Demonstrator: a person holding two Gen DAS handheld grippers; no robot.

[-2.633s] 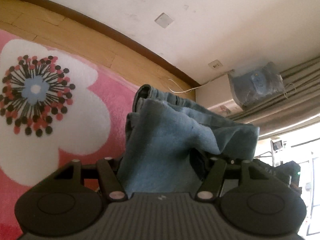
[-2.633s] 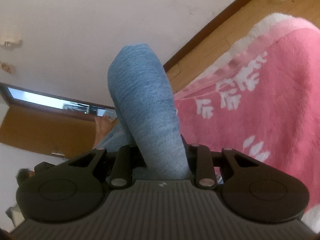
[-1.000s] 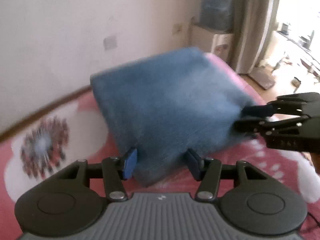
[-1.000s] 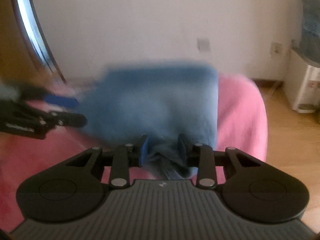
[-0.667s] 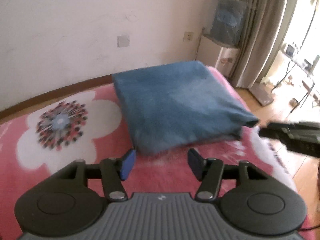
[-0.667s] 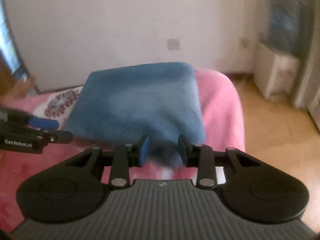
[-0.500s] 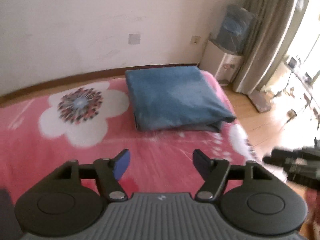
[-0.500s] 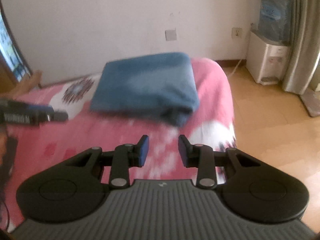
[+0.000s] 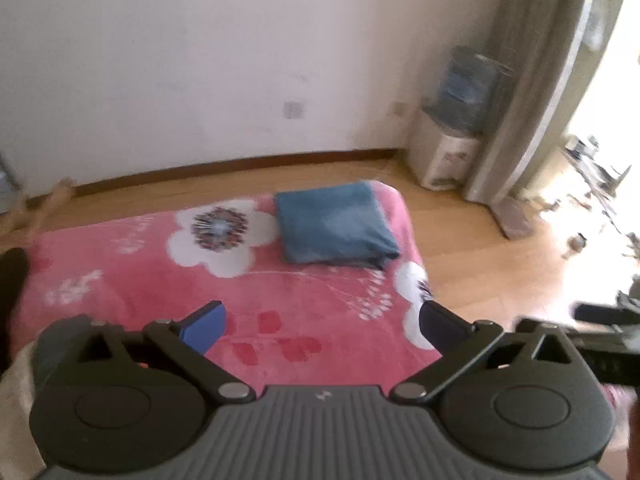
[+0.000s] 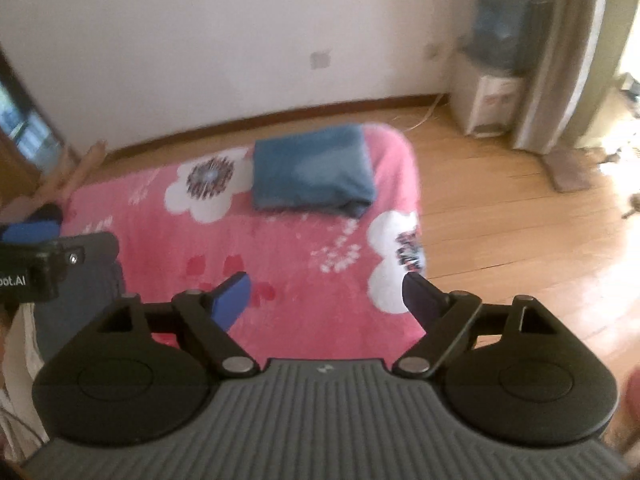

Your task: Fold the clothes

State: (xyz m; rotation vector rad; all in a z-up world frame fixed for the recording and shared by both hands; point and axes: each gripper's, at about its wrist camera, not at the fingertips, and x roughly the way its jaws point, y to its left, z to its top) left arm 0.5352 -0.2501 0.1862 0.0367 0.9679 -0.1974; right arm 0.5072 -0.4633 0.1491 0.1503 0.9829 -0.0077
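The pink flowered blanket (image 9: 160,280) fills the middle of your left wrist view, spread over the wooden floor (image 10: 520,232). Your folded blue garment (image 9: 334,228) lies right of centre, at the blanket's far right corner, beside the white flower (image 9: 220,236). Your left gripper (image 9: 320,324) is released, jaws spread wide and empty at the lower frame. Your right gripper (image 10: 326,294) is likewise spread and empty.

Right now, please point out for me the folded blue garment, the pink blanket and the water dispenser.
folded blue garment (image 9: 334,226): left wrist view, middle of its top face.
pink blanket (image 9: 132,284): left wrist view, bare pink part.
water dispenser (image 10: 488,98): right wrist view, white cabinet front.
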